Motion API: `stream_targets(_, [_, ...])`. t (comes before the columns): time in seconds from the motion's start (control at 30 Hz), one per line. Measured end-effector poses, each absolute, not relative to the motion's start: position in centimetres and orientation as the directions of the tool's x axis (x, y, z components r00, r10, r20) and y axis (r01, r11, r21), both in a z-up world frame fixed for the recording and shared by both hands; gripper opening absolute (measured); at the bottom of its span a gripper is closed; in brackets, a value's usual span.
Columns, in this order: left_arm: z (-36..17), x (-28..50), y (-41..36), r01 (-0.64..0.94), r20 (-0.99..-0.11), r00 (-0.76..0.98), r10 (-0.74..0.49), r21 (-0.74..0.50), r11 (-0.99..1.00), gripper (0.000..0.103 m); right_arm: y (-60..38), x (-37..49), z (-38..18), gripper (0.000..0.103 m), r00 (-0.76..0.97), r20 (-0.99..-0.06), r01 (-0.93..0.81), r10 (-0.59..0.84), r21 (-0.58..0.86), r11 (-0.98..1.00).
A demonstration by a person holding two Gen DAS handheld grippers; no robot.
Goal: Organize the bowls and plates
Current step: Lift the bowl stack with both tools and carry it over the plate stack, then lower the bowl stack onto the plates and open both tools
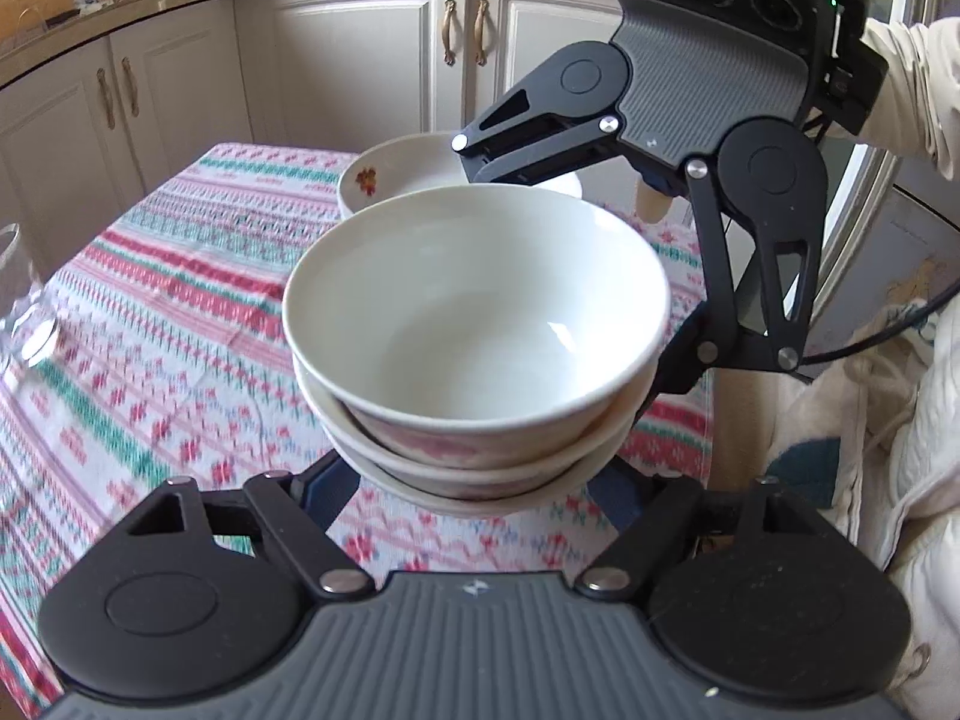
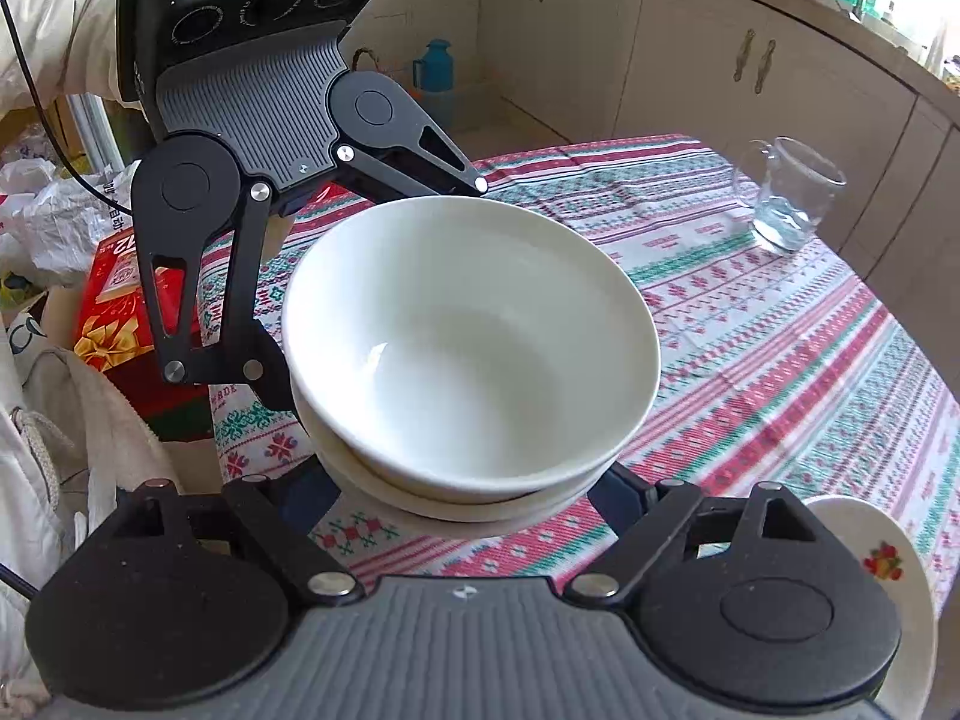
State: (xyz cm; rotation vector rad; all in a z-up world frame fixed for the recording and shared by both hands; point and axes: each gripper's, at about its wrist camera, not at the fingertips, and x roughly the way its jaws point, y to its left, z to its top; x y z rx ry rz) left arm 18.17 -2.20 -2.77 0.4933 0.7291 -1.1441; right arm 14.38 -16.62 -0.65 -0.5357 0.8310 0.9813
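A stack of white bowls (image 1: 474,324) is held above the patterned tablecloth (image 1: 150,330); it also shows in the right wrist view (image 2: 468,348). My left gripper (image 1: 480,480) is spread wide, its fingers against the lower bowls from both sides. My right gripper (image 1: 606,276) does the same from the opposite side; in its own view it (image 2: 474,498) cradles the stack's base. The fingertips are hidden under the bowls. A white dish with a flower print (image 1: 384,177) lies on the cloth behind the stack, and also shows in the right wrist view (image 2: 888,564).
A glass pitcher (image 2: 786,198) stands at the far side of the table, its edge visible in the left wrist view (image 1: 24,294). Kitchen cabinets (image 1: 360,54) surround the table. A red gift box (image 2: 126,300) and bags sit off the table's edge.
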Motion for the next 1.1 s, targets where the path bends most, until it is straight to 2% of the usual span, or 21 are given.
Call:
stream_targets(0.4, [-0.1, 23.2, -11.9, 0.979, -0.698, 0.174, -0.694, 0.048, 0.197, 0.082, -25.1, 16.3, 3.0, 0.091, 0.448, -0.790, -0.790, 0.419, -0.131, 0.599])
stream_targets(0.67, [-1.7, 25.5, -16.6, 0.991, -0.715, 0.120, -0.689, 0.049, 0.122, 0.082, -29.5, 18.0, 1.9, 0.091, 0.477, -0.805, -0.730, 0.354, -0.138, 0.669])
stream_targets(1.1, [-3.8, 27.1, -18.8, 0.995, -0.733, 0.081, -0.675, 0.024, 0.094, 0.082, -32.4, 19.7, -0.4, 0.091, 0.460, -0.823, -0.695, 0.334, -0.100, 0.712])
